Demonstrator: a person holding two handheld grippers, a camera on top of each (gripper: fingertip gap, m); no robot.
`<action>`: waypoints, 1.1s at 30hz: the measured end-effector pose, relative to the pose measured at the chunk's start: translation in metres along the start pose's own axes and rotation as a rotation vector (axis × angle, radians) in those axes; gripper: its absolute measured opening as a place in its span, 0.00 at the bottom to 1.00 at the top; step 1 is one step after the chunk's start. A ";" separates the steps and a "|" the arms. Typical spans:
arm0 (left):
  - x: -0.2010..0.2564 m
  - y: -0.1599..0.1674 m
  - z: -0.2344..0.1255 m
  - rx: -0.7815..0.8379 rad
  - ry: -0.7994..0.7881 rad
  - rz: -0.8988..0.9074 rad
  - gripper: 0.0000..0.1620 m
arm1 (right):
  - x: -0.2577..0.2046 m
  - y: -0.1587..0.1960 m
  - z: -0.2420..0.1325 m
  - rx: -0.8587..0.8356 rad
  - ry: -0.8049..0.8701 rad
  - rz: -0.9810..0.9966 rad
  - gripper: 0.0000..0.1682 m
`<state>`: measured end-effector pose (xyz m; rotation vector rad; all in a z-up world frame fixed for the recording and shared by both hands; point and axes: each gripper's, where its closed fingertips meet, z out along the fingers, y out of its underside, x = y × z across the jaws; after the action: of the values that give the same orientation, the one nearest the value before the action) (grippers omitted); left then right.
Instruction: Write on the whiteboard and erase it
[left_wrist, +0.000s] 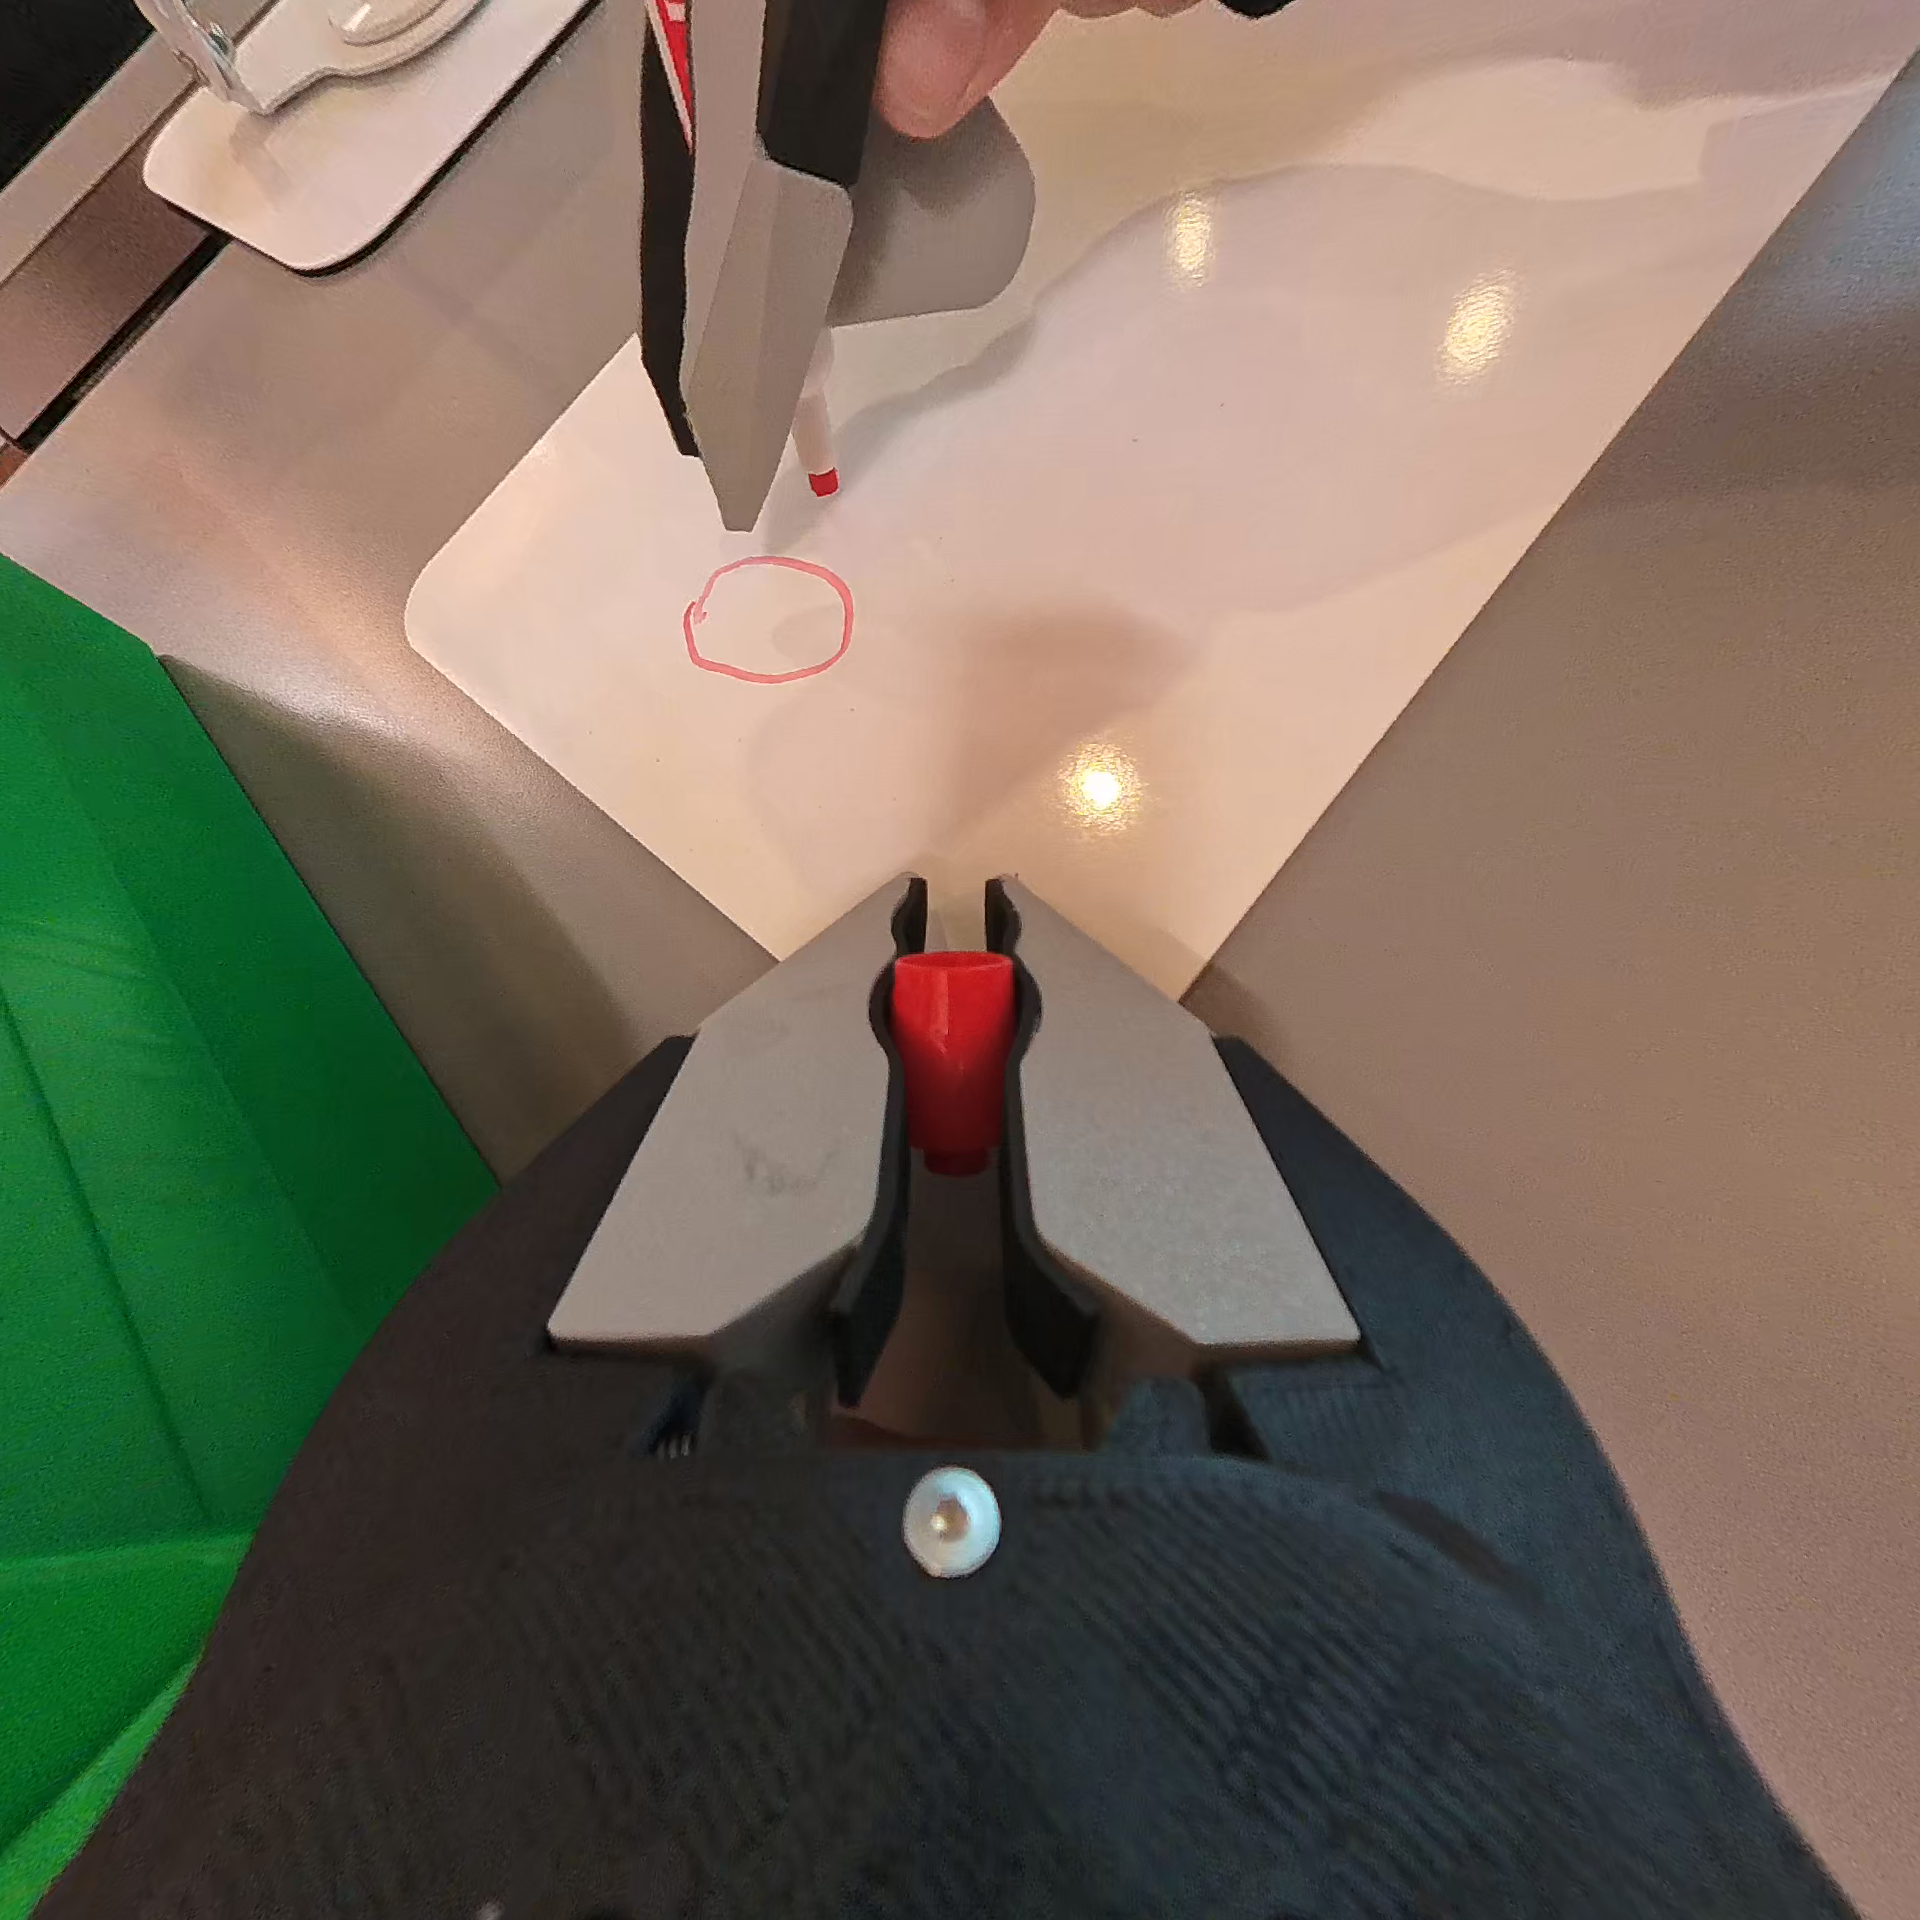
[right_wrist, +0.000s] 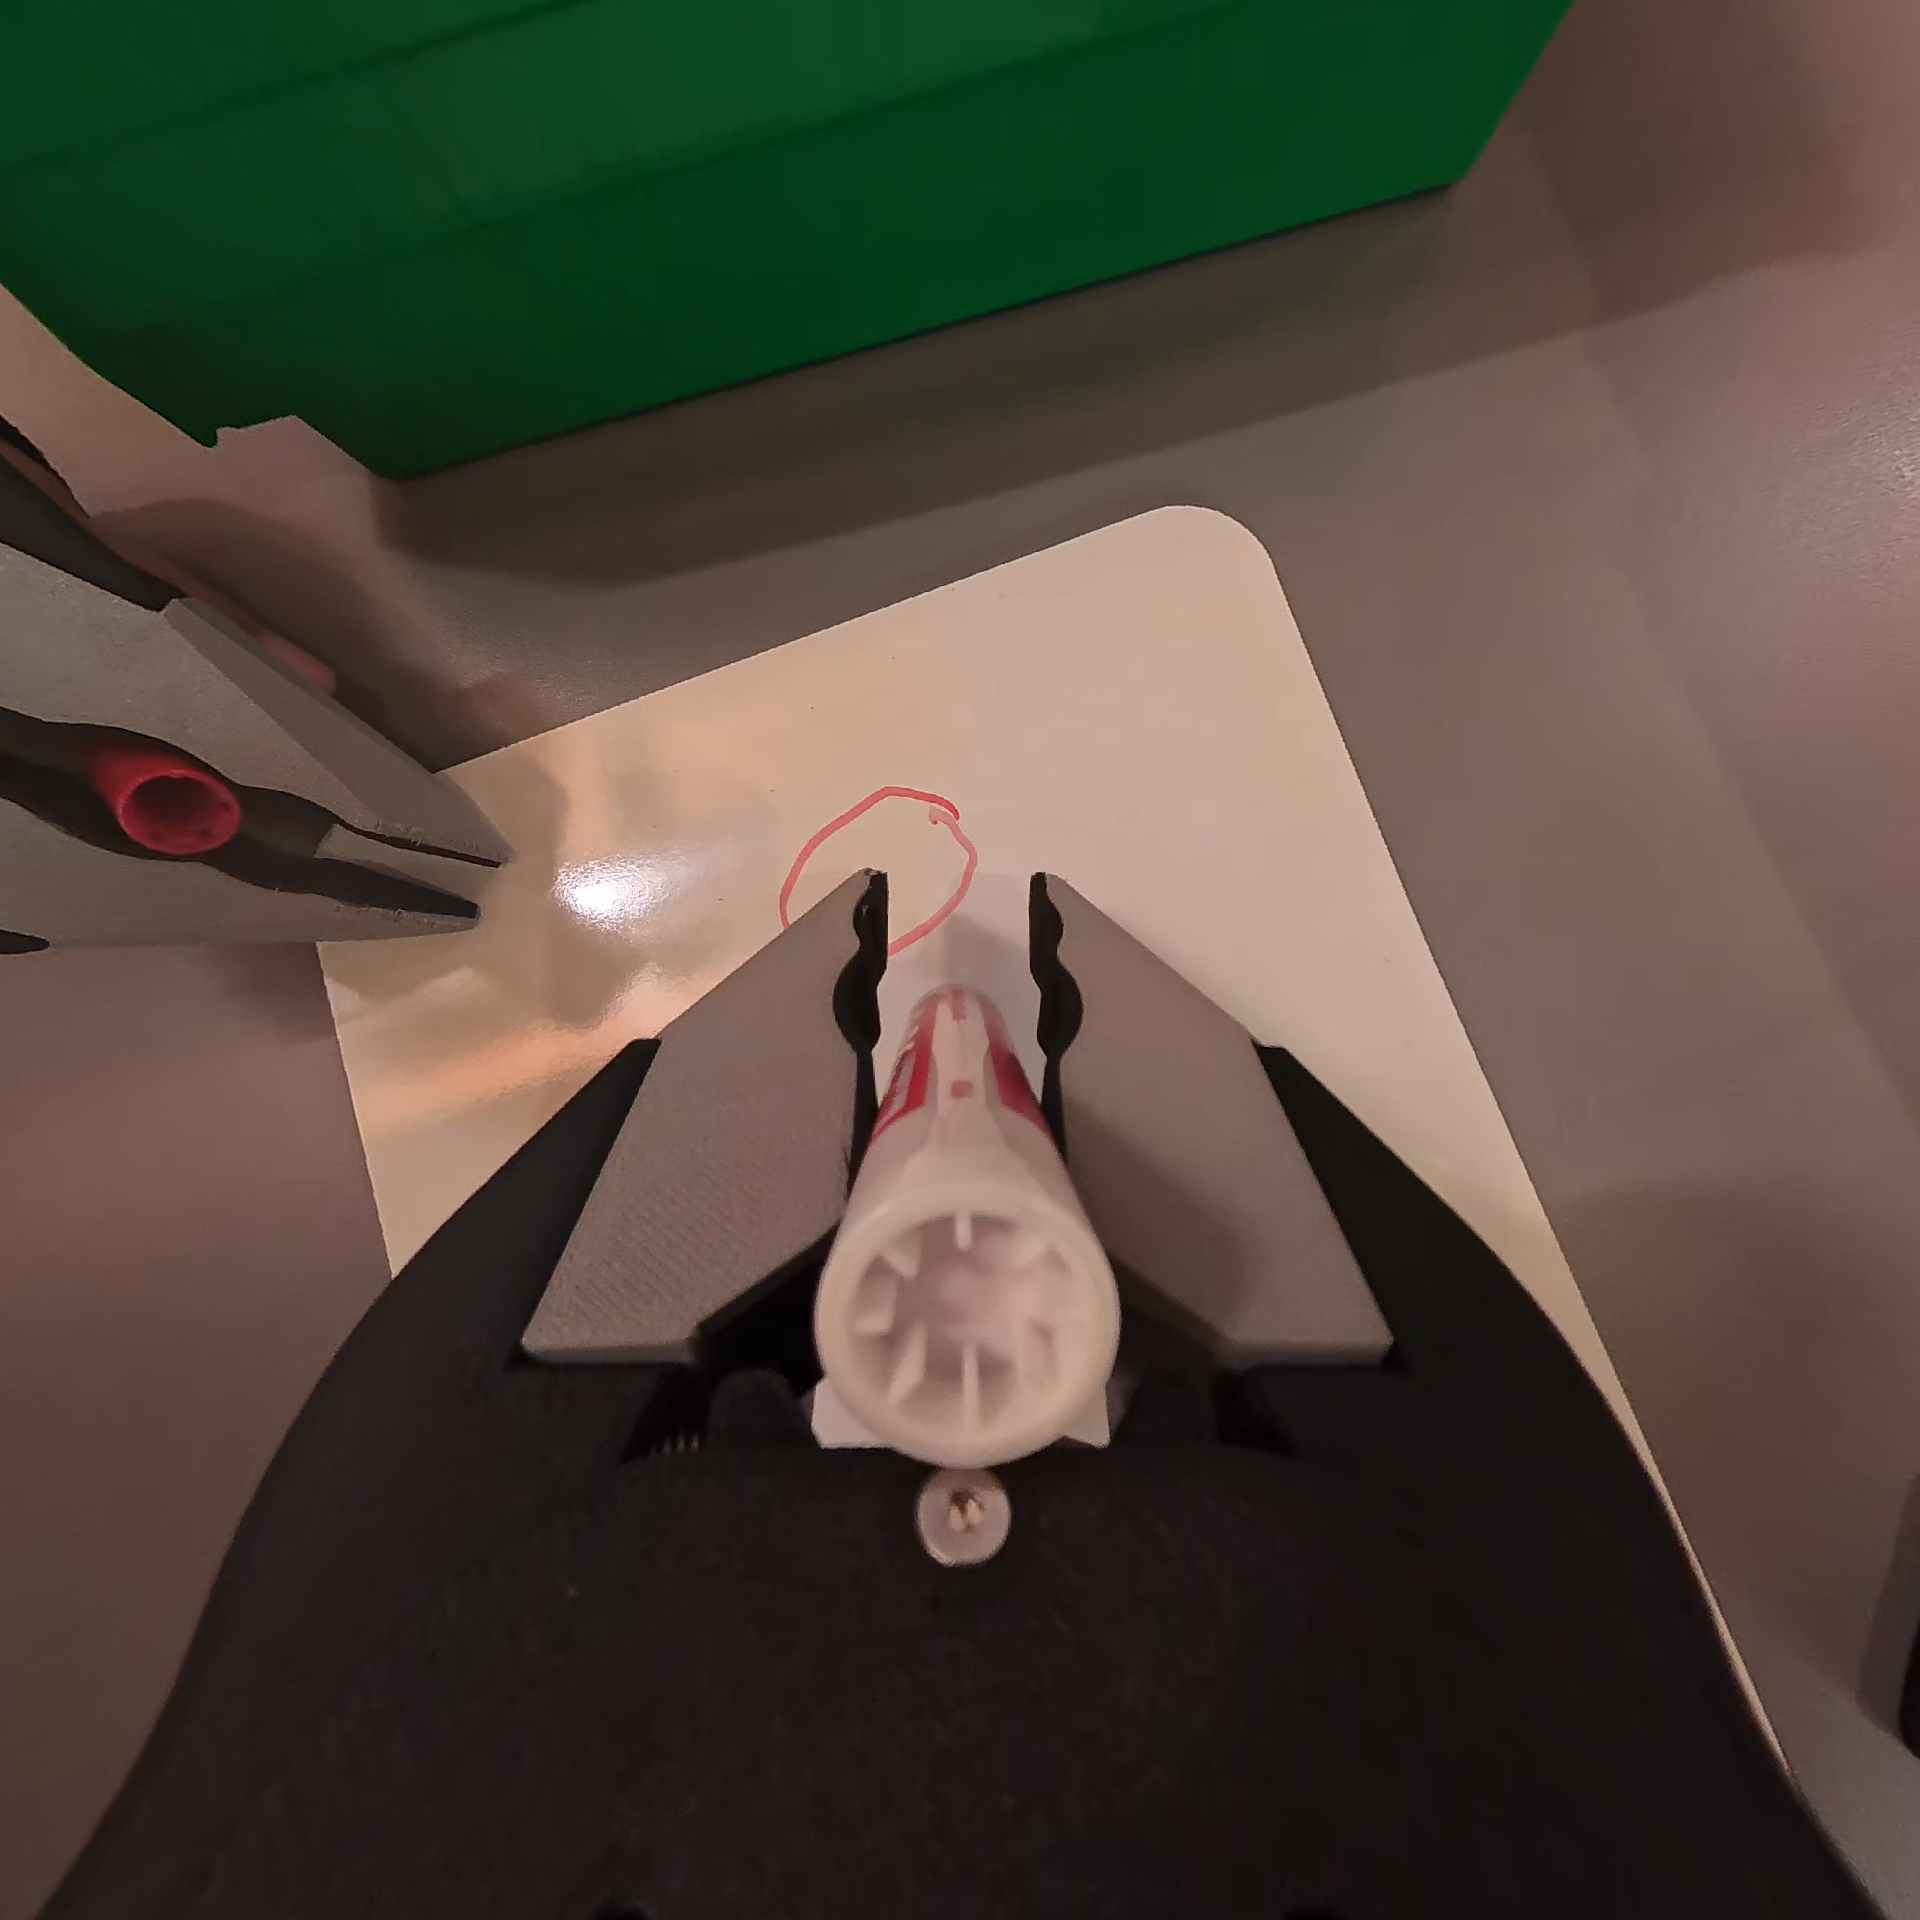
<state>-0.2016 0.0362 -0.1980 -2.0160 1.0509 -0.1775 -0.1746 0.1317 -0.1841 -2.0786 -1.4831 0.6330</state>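
A white whiteboard (left_wrist: 1039, 468) lies flat on the grey table, with a red circle (left_wrist: 767, 618) drawn near its corner. My left gripper (left_wrist: 954, 888) is shut on the marker's red cap (left_wrist: 951, 1049) and hovers over the board's near edge. My right gripper (left_wrist: 717, 478) is shut on the white and red marker, whose red tip (left_wrist: 823, 480) points down just beyond the circle. In the right wrist view, my right gripper (right_wrist: 956, 881) holds the marker (right_wrist: 966, 1101) above the circle (right_wrist: 883, 862) on the whiteboard (right_wrist: 1143, 727). The left gripper (right_wrist: 483, 883) with the cap (right_wrist: 171, 808) is at the left.
A green box (left_wrist: 125, 1039) stands on the table beside the board's corner, and also shows in the right wrist view (right_wrist: 727, 208). A second white pad (left_wrist: 312, 187) with a clear object on it lies at the far left. A thumb (left_wrist: 935, 73) shows at the top. My right fingertips sit around 10 cm from my left ones.
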 end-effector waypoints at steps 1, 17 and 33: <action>0.000 0.000 0.000 0.000 0.000 0.000 0.06 | 0.000 0.000 0.000 0.000 0.000 0.001 0.15; 0.000 0.000 0.000 0.000 0.001 0.001 0.06 | 0.000 0.000 -0.002 -0.012 0.002 -0.009 0.15; 0.000 0.000 0.000 0.001 0.000 0.004 0.06 | 0.009 0.001 0.002 -0.011 0.027 0.010 0.15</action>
<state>-0.2012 0.0362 -0.1980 -2.0131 1.0546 -0.1761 -0.1728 0.1406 -0.1872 -2.0960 -1.4655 0.5997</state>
